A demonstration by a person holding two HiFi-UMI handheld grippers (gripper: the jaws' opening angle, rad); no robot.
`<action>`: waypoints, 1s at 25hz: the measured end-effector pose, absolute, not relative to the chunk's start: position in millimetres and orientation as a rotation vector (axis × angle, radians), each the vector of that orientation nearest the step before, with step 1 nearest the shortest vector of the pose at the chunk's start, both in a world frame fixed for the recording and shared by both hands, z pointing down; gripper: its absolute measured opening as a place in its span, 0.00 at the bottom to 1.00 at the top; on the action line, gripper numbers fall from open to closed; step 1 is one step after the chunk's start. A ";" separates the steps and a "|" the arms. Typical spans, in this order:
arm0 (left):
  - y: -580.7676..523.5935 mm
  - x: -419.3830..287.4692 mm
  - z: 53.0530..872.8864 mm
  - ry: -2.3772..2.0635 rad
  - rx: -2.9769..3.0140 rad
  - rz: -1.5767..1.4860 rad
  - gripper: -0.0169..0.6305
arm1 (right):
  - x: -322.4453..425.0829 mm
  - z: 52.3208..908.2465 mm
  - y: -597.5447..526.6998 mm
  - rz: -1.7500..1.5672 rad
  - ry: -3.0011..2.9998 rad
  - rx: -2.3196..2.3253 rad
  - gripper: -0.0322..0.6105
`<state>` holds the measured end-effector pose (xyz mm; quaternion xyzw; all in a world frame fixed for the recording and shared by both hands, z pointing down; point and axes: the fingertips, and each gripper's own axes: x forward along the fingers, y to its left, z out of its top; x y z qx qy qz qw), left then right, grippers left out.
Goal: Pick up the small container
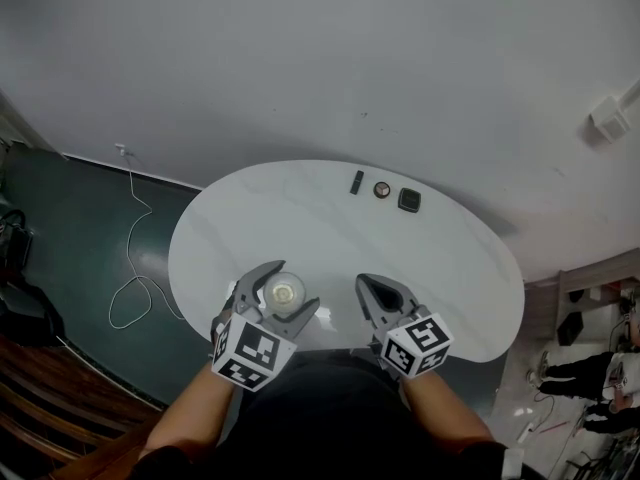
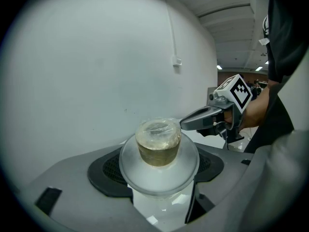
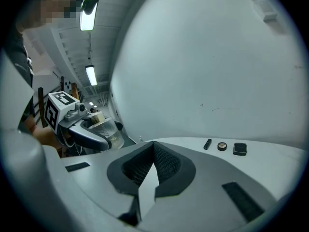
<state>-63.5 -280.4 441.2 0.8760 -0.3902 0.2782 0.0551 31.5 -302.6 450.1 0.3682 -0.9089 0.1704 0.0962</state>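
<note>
The small container (image 1: 284, 293) is clear plastic with a wide rim and a yellowish, film-covered top (image 2: 158, 141). It sits between the jaws of my left gripper (image 1: 283, 306), which is shut on it over the near left edge of the white table (image 1: 300, 223). In the left gripper view the container fills the gap between the dark pads (image 2: 108, 170). My right gripper (image 1: 378, 300) hovers beside it at the near edge, shut and empty, its pads (image 3: 166, 163) meeting at the tip. The right gripper view shows the held container (image 3: 104, 127) off to its left.
Three small items lie in a row at the table's far side: a black stick (image 1: 356, 182), a round compact (image 1: 382, 189) and a black square case (image 1: 409, 200). A white cable (image 1: 135, 268) trails on the dark floor to the left. A person's legs (image 1: 580, 368) show at far right.
</note>
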 end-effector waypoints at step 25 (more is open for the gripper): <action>-291.2 -59.6 445.4 -1.147 2.684 0.901 0.56 | 32.4 450.3 -307.1 0.505 -2.701 1.087 0.04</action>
